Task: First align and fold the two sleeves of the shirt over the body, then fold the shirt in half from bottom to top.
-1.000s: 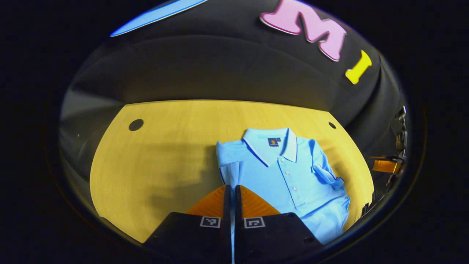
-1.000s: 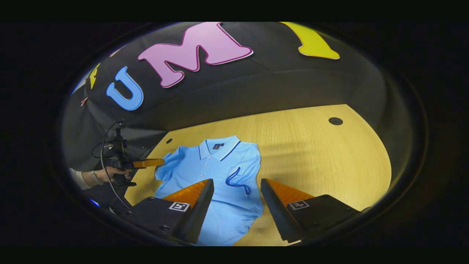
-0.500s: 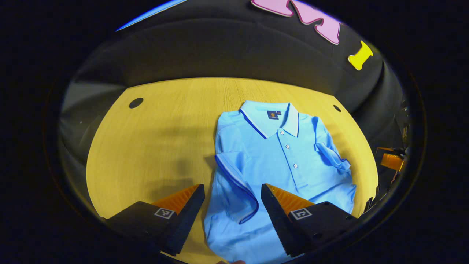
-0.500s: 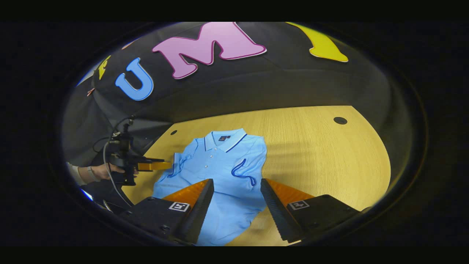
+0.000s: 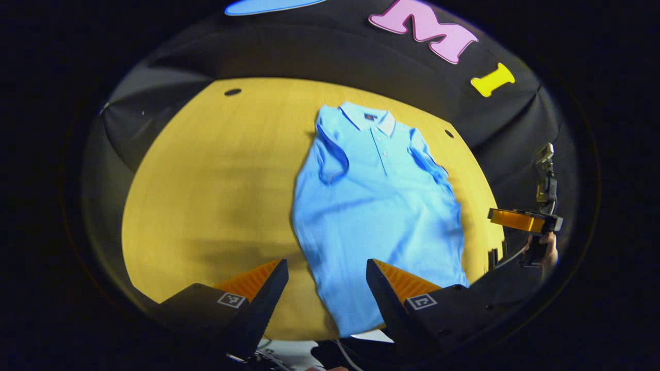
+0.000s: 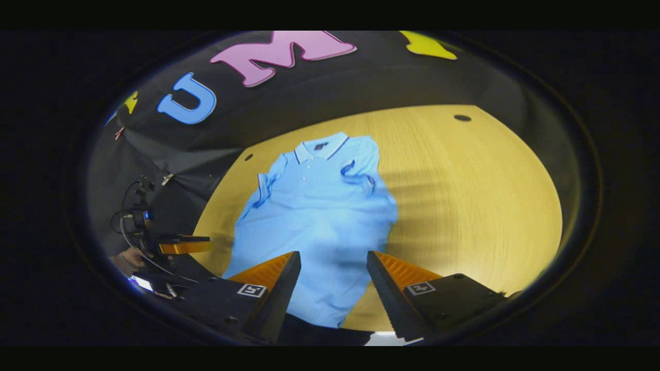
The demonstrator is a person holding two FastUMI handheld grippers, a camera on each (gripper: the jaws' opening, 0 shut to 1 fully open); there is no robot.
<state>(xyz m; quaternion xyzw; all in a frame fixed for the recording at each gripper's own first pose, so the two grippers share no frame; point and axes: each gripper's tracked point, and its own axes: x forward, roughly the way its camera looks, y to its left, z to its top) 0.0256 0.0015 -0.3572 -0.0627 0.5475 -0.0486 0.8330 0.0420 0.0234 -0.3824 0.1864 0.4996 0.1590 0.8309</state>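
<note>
Shirt (image 5: 374, 206) lies flat on the table (image 5: 206, 180), both sleeves folded in. My left gripper (image 5: 326, 288) and right gripper (image 6: 328, 281) gape wide, empty; the left gripper view catches my hand (image 5: 546, 252).

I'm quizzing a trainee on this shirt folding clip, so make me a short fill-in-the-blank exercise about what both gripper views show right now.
1. The light blue polo shirt lies on a wooden ____.
2. Both sleeves are already folded over the shirt's ____.
3. The left gripper and the right gripper each have their fingers ____, holding nothing.
4. The shirt's collar points toward the booth's far ____.

Missing words: table; body; open; wall
</note>
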